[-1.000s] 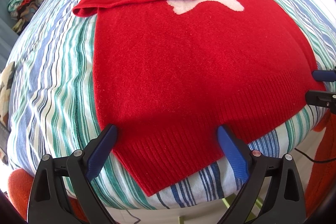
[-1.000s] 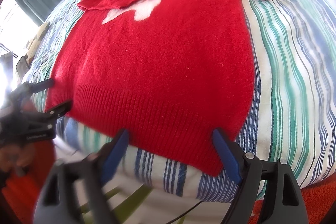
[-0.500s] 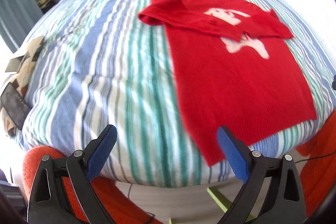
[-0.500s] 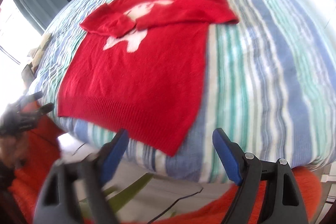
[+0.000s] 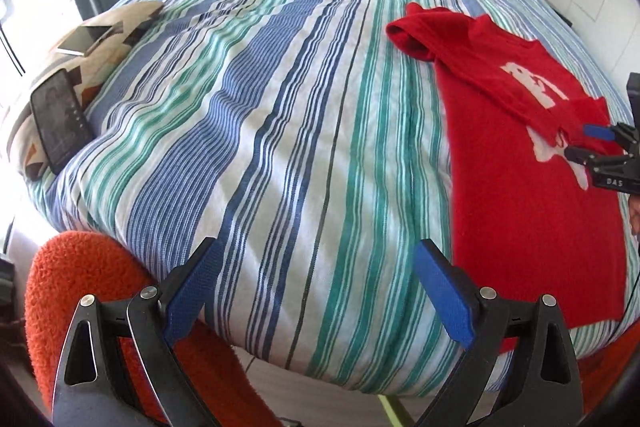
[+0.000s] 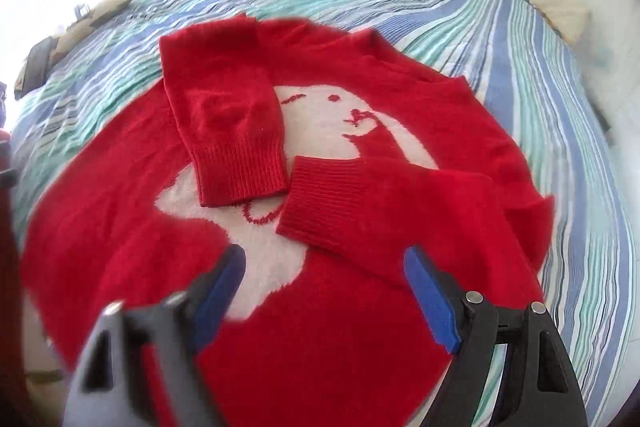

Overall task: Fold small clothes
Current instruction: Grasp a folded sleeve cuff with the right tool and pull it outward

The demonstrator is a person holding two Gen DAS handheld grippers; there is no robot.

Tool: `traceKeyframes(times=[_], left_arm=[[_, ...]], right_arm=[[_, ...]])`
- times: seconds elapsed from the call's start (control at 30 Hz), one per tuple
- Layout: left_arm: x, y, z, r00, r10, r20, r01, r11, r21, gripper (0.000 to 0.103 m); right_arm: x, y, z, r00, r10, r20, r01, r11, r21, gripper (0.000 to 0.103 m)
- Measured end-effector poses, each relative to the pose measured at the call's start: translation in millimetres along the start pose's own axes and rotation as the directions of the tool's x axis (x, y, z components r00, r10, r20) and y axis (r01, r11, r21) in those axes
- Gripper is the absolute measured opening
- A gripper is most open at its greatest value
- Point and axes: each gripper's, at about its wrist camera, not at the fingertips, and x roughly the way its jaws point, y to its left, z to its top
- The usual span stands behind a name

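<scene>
A red knitted sweater with a white animal figure on its chest [image 6: 328, 163] lies flat on the blue, green and white striped bed cover [image 5: 248, 131], both sleeves folded inward so that their ribbed cuffs nearly meet over the white figure.

In the right wrist view the right gripper [image 6: 324, 287] hangs above the sweater's body, jaws spread wide with nothing between the blue pads; the folded right sleeve lies toward 1 o'clock of it, the other cuff toward 11 o'clock.

In the left wrist view the left gripper [image 5: 316, 291] stands open and empty over bare striped cover, close to the bed's near edge. The sweater's side edge runs from 1 to 3 o'clock of it. Broad uncluttered cover stretches toward 12 o'clock. A dark flat phone-like slab [image 5: 60, 123] leans against a patterned cushion [image 5: 100, 43] at 10 o'clock by the bed's edge.

An orange fluffy rug [image 5: 84, 279] shows below the near edge.
</scene>
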Motion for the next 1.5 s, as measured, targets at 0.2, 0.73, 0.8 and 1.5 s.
traceKeyframes(times=[0.2,0.73,0.8,1.5], left_arm=[[4,-3,-2,1.000,-0.001,-0.016,0.001,1.000,0.025,0.097],[11,-15,-7,0.998,0.052,-0.027,-0.050,0.996,0.069,0.097],[12,-16,-7,0.998,0.060,-0.030,-0.057,0.996,0.070,0.097],[12,-25,-5,0.993,0.100,-0.058,-0.092,0.987,0.134,0.097]], right_arm=[[1,-53,-3,0.995,-0.059,0.082,0.035,0.963,0.269,0.008],[-98,-306,-345,0.980,-0.164,0.116,-0.096,0.124,0.988,0.009],[-95,-306,-356,0.974,-0.146,0.172,-0.162,0.081,0.983,0.015],[-96,-308,-337,0.953,-0.266,-0.147,0.229,0.306,0.924,0.012]])
